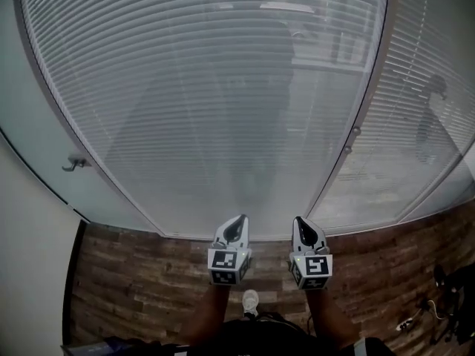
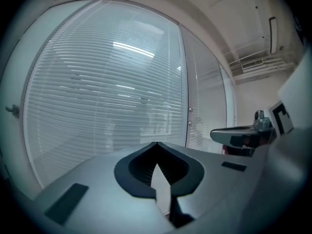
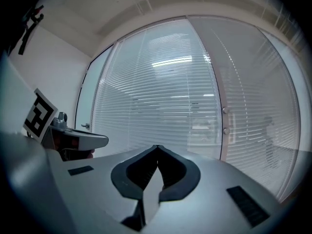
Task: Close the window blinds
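Observation:
White slatted window blinds [image 1: 215,102] hang behind a wide glass pane and fill most of the head view; they also show in the left gripper view [image 2: 102,96] and the right gripper view [image 3: 161,101]. A second blind panel [image 1: 415,132] hangs to the right of a pale frame post [image 1: 356,128] that carries two small knobs. My left gripper [image 1: 237,219] and right gripper [image 1: 298,221] are held side by side, low in front of the glass and apart from it. Both are shut with nothing between the jaws.
A small hook handle [image 1: 73,165] sits on the glass door at the left. Wood-plank floor [image 1: 133,280] runs below the window. Cables and dark gear [image 1: 438,310] lie at the right. A white wall [image 1: 30,258] stands at the left.

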### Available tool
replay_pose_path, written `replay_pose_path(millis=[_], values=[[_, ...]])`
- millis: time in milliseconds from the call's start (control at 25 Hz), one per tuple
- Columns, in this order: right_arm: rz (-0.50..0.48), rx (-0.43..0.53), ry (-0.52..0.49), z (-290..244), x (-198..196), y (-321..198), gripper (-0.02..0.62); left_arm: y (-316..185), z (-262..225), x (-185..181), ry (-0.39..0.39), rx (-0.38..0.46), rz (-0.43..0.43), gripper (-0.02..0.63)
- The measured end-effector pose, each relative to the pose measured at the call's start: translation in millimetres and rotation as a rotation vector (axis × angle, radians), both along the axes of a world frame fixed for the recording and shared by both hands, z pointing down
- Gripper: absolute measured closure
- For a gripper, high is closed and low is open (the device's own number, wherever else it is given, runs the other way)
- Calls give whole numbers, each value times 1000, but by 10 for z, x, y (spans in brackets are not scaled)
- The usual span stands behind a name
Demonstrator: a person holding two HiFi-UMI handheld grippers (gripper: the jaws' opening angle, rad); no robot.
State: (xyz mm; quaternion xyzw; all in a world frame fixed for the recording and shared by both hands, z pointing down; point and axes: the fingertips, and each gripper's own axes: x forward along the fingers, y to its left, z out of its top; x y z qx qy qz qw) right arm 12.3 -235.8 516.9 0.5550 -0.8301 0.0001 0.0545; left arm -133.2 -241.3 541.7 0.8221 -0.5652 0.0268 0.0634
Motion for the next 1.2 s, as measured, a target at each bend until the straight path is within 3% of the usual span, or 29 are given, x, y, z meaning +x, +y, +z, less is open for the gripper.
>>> replay_pose_path(millis=[400,600,800,960,1200], values=[[3,-29,21,143,324,790,592,988,-94,55,-34,-17,-85,611],[-52,0,41,135,237,1112,592,1365,-62,6,-50,-14,-108,611],[-51,-42,6,194,195,1336,592,1630,-32,-33,-64,-25,-114,611],[-46,-47,-33,131,143,1431,592,1802,-37,-156,-70,-17,-130,611],[-27,-44,10,220,-31,1830,592,2167,30,-521,-70,-52,-137,611]])
